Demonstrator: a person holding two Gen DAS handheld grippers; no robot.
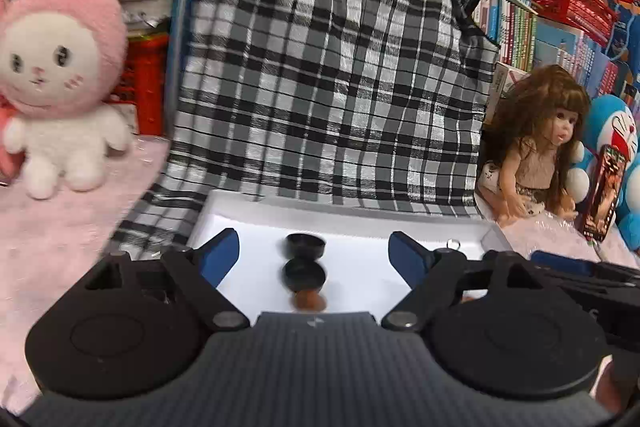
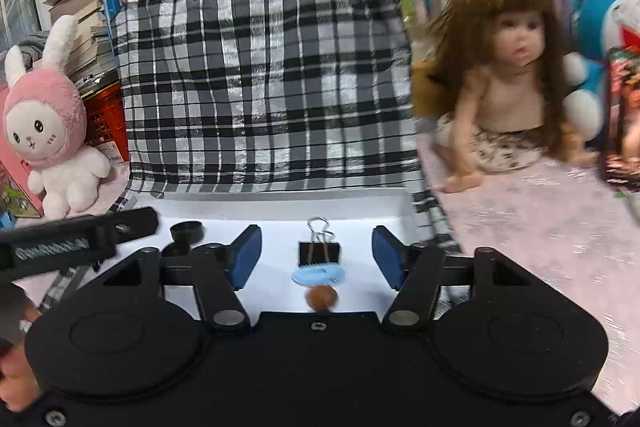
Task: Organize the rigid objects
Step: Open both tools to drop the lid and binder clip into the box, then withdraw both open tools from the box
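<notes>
A white tray (image 1: pixel 360 223) lies in front of a checked cloth. In the left wrist view two black round caps (image 1: pixel 305 245) (image 1: pixel 305 274) and a brown nut-like piece (image 1: pixel 309 301) lie in a row between the fingers of my open, empty left gripper (image 1: pixel 314 253). In the right wrist view a black binder clip (image 2: pixel 319 251), a light blue flat piece (image 2: pixel 319 275) and a brown round piece (image 2: pixel 320 298) lie in a row between the fingers of my open, empty right gripper (image 2: pixel 316 255). The black caps (image 2: pixel 187 230) show at its left.
A checked cloth (image 1: pixel 332 87) hangs behind the tray. A pink rabbit plush (image 1: pixel 56 67) sits at the left, a long-haired doll (image 1: pixel 536 143) and a blue plush (image 1: pixel 616 131) at the right, with a dark box (image 1: pixel 600 195) beside them. Bookshelves stand behind.
</notes>
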